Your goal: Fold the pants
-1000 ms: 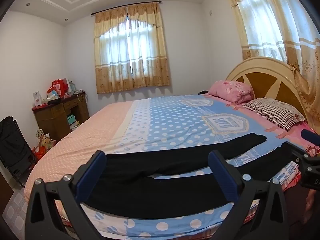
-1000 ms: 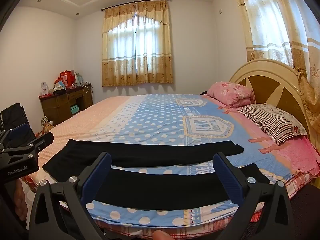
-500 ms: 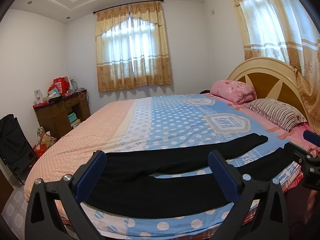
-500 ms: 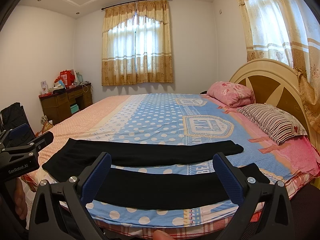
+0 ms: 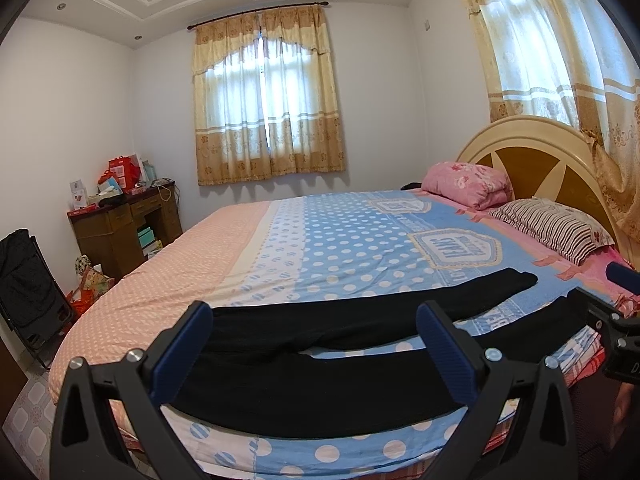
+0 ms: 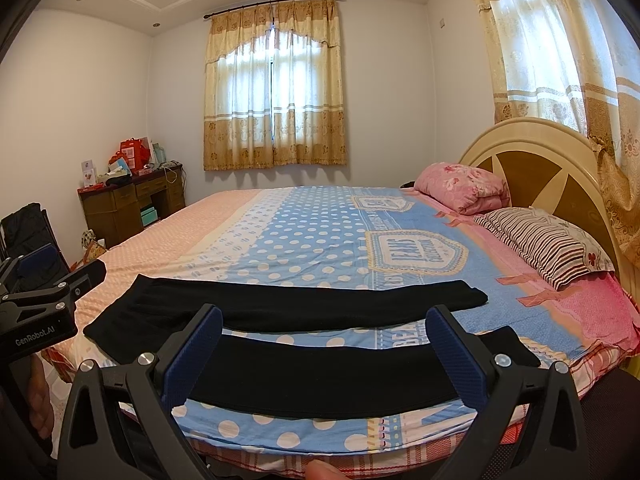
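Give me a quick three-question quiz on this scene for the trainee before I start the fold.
1. True or false: the black pants lie spread flat on the bed with the two legs apart.
2. Which pillow sits nearer the pants' leg ends: A) the pink pillow or B) the striped pillow?
3. Fill in: the left gripper and the right gripper both have their jaws ____, holding nothing.

Key
1. True; a strip of polka-dot cover shows between the legs.
2. B.
3. Open.
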The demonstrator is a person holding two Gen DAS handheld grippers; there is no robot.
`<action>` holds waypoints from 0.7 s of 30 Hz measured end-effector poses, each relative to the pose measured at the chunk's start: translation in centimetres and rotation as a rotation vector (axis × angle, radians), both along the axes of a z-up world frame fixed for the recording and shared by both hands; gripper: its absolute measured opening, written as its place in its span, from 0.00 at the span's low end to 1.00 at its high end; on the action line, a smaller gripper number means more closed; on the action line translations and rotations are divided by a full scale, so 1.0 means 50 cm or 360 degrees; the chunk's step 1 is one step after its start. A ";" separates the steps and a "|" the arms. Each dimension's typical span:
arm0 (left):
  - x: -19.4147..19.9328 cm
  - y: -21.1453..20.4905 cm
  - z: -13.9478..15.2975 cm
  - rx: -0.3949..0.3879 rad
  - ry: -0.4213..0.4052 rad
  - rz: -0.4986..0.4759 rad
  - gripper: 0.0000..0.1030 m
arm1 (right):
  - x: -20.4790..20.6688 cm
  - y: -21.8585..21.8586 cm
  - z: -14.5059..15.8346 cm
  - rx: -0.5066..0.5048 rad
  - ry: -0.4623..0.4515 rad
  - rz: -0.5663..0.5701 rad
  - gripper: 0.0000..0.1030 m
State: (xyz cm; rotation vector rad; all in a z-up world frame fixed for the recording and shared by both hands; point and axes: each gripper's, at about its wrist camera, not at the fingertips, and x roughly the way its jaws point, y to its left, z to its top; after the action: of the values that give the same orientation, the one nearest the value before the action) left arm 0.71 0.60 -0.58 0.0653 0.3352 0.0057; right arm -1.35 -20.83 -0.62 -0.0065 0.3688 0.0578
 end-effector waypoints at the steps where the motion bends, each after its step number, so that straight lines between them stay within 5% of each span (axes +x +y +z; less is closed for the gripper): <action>1: 0.000 -0.001 0.000 0.0001 -0.0001 0.0002 1.00 | 0.000 0.000 0.000 0.0000 0.0000 0.0000 0.99; 21: -0.001 0.000 -0.003 0.0002 -0.0004 0.0003 1.00 | 0.006 0.003 -0.012 -0.0008 0.0013 -0.0001 0.99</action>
State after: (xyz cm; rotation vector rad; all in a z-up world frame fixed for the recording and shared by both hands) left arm 0.68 0.61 -0.72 0.0663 0.3330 0.0081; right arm -1.03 -20.66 -1.24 -0.0114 0.3770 0.0564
